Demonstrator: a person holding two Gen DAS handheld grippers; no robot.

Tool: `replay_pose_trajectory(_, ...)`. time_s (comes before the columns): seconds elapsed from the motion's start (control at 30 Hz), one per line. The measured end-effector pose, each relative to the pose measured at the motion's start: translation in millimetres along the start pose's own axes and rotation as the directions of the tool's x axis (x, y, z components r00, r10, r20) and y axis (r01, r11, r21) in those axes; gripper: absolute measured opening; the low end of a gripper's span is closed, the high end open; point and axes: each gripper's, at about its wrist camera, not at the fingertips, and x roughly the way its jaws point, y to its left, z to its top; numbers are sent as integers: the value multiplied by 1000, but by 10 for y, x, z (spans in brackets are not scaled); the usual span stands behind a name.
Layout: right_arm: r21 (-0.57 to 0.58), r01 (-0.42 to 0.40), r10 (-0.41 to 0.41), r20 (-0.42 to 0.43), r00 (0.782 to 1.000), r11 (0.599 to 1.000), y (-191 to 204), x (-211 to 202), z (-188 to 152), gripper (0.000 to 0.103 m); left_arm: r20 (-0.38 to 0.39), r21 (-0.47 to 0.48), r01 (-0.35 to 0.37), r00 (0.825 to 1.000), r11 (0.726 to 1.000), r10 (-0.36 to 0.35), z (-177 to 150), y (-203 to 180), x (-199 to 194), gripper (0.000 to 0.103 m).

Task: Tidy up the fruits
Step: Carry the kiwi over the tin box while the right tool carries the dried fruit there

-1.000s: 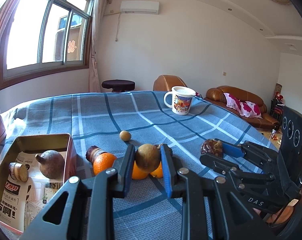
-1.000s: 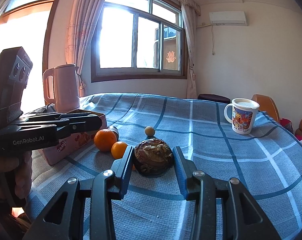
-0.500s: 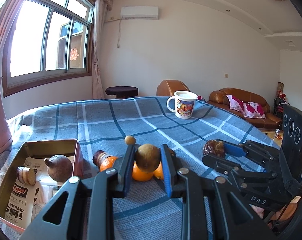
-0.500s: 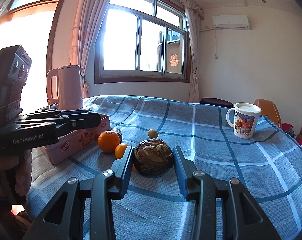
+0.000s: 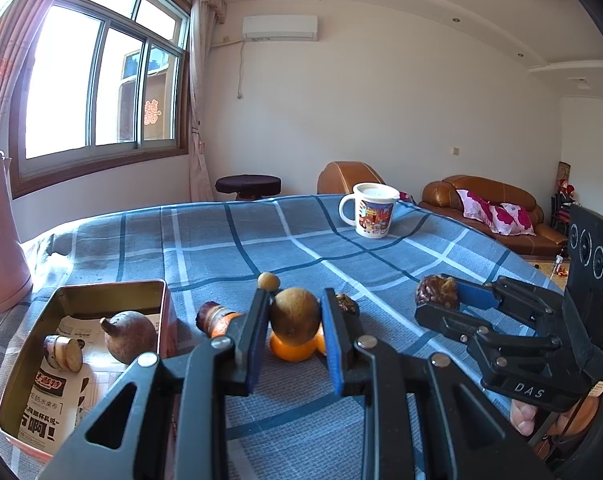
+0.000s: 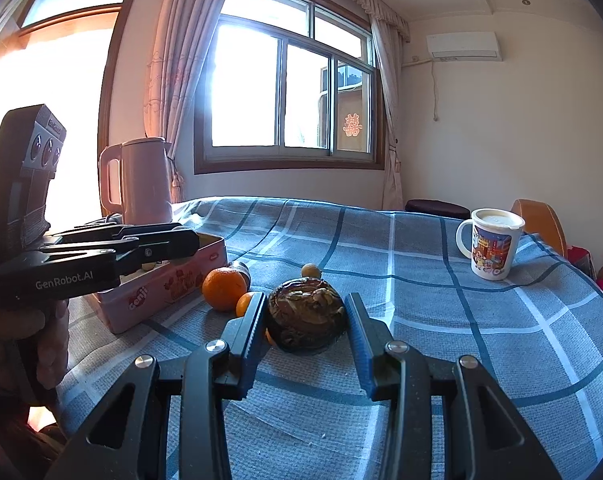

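A: Two grippers, both loaded. My left gripper [image 5: 295,334] has its jaws clenched on a round brown fruit [image 5: 295,316]; my right gripper [image 6: 306,330] grasps a dark wrinkled fruit [image 6: 306,314].

B: Any change?

A: Barely; both fruits stay lifted above the bench [image 5: 229,248]. Beyond, oranges [image 6: 224,289], then the tin [image 5: 113,289], likely their destination.

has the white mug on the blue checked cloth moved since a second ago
No. The white mug sits on the same crossing of stripes in the cloth as before; only the camera's view has tilted a little.
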Motion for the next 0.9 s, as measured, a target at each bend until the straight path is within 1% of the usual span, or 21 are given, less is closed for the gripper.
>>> replay_pose_trajectory(0.17, -15, 3, -3, -8, 1000, 1000, 22, 20, 5, 42, 4, 5, -9, 1000, 1000, 9, 1, 17, -27, 27)
replay_pose_trajectory(0.33, -16, -9, 9, -7, 1000, 1000, 62, 25, 100, 42, 14, -5, -38, 999, 999, 38, 33, 121, -96, 27)
replay_pose_trajectory(0.53, -37, -53, 52, -18, 998, 998, 222, 123, 308, 42, 13, -44, -120, 993, 992, 121, 47, 448, -188, 27)
replay_pose_trajectory(0.73, -76, -112, 107, -56, 993, 991, 484, 308, 465, 42, -29, -83, -190, 982, 978, 188, -14, 809, -207, 27)
replay_pose_trajectory(0.9, -84, -164, 156, -93, 983, 983, 693, 503, 538, 41, -64, -110, -232, 972, 967, 226, -76, 1052, -203, 27)
